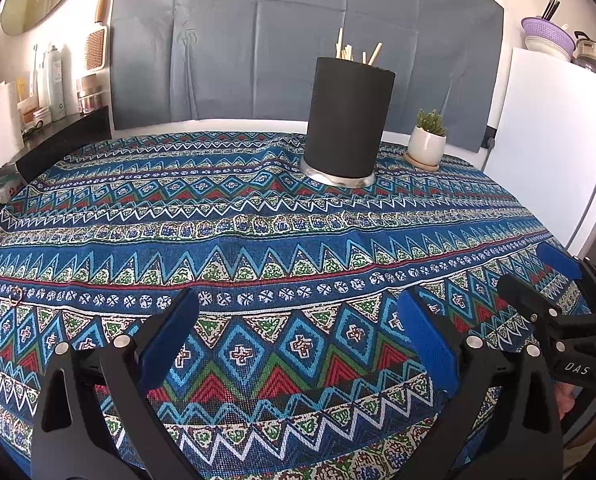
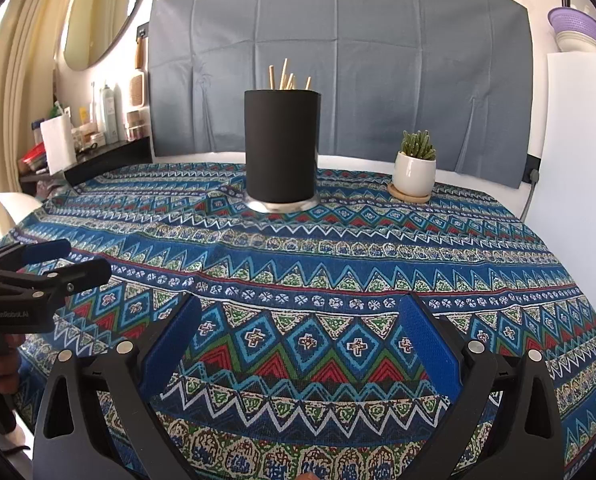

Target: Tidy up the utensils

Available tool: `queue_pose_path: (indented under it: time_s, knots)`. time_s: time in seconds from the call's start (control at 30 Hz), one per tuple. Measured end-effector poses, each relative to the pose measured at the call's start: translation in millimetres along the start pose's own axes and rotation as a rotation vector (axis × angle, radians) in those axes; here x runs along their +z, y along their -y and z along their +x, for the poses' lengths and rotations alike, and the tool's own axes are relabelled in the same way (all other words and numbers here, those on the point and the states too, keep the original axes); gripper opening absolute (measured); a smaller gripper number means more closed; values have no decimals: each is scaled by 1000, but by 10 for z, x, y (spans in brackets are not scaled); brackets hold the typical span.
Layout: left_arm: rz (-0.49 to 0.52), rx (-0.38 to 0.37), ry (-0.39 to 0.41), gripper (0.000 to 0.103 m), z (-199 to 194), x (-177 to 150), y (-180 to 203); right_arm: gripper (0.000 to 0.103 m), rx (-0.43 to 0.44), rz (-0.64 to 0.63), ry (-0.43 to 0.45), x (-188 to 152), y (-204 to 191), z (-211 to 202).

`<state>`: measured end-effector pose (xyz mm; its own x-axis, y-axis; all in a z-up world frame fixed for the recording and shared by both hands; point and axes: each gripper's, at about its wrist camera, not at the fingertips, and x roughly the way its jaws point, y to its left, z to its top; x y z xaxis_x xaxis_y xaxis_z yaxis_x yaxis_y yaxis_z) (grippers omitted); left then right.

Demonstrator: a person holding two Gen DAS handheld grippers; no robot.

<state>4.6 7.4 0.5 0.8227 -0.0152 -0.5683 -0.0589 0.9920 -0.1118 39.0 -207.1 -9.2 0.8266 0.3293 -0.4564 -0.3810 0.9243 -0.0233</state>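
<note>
At twelve o'clock on the counter (image 2: 498, 240), sticks (image 2: 285, 76) stand in the cup (image 2: 281, 144); I keep both claws, left (image 1: 298, 328) and right (image 2: 300, 332), wide apart, holding nothing.

Table under blue patterned tablecloth (image 2: 338, 248), grey fabric sheet (image 2: 338, 60) on white wall behind, round mirror (image 2: 101, 12) upper left, cluttered black shelf (image 2: 105, 156) left, white cabinet (image 1: 550, 140) right, bright daylight.

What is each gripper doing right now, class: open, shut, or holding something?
Left gripper: open, holding nothing, above the patterned blue tablecloth.
Right gripper: open, holding nothing.
</note>
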Motion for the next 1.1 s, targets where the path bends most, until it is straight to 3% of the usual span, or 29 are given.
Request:
queue_pose_path:
  time_s: [0.2,0.77,1.1]
  knots:
    - [-36,4,-12,97,25,2,-61,95,-18,8,-14,7,2,26]
    - [82,26,41,97,-70,-33,128,95,-42,33,-78,11,39,122]
    - [104,21,43,97,-79,-28,155,95,-38,37,-80,7,36,124]
